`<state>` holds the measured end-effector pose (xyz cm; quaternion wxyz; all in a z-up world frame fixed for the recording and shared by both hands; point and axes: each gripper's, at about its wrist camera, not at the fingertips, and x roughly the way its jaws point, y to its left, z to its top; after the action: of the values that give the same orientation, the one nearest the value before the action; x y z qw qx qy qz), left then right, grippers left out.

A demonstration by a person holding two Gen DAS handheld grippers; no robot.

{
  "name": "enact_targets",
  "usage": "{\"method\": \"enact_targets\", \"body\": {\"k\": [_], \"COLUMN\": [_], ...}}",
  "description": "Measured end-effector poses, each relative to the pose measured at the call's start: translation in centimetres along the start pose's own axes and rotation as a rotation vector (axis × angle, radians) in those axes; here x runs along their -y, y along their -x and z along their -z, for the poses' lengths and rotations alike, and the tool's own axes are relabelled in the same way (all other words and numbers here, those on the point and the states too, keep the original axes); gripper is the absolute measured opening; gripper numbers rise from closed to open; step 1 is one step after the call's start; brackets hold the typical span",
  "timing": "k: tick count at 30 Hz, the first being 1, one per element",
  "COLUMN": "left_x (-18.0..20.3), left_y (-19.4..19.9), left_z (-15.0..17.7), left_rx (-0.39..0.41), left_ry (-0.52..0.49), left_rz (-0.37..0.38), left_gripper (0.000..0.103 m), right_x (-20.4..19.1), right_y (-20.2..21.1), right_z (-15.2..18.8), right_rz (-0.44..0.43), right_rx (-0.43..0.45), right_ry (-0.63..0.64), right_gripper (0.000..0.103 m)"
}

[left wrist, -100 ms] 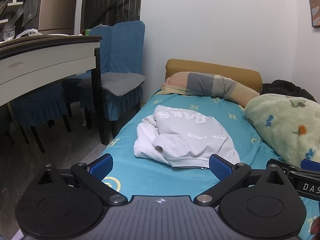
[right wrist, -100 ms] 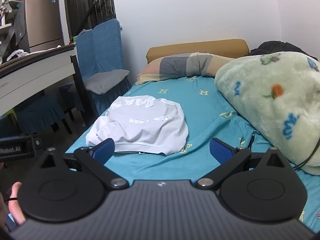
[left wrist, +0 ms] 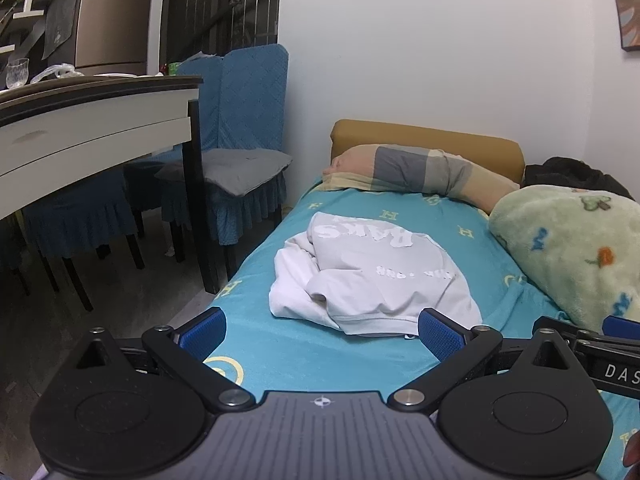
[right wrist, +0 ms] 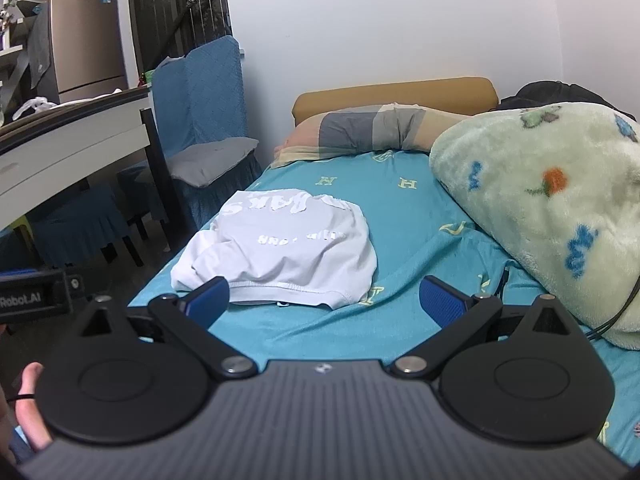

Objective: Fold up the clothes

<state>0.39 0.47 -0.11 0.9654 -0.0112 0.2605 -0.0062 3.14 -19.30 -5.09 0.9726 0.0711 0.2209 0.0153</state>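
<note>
White T-shirt (left wrist: 372,276), loosely folded, lies on teal bedsheet (left wrist: 288,344), mid-bed toward its left edge. Left gripper (left wrist: 322,330) & right gripper (right wrist: 324,300) both level, low over bed's near end, aimed at shirt, jaws wide, nothing held.

From my left wrist feed I read "DAS" in white capitals on the right gripper (left wrist: 616,364), cut off by the frame edge. My right wrist feed shows "Robot.AI" on the left gripper (right wrist: 32,298). The bed sheet (right wrist: 420,216) carries repeated yellow "H" letters. The white shirt (left wrist: 372,272) has large white print, upside down and creased; I cannot read it reliably.
</note>
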Motion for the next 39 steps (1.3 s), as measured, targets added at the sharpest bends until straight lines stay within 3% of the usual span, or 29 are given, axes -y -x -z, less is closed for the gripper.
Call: {"method": "enact_targets", "body": {"k": [5, 39], "left_x": [0.6, 1.3], "left_y": [0.5, 0.1], "left_z": [0.6, 0.5], "left_rx": [0.041, 0.045], "left_ry": [-0.041, -0.067], "left_rz": [-0.014, 0.011], "left_gripper": [0.103, 0.103], "right_x": [0.0, -0.1], "right_y": [0.0, 0.6], "right_z": [0.1, -0.1], "right_rz": [0.006, 0.012], "right_rx": [0.001, 0.033], "right_ry": [0.006, 0.006], "right_gripper": [0.103, 0.103]}}
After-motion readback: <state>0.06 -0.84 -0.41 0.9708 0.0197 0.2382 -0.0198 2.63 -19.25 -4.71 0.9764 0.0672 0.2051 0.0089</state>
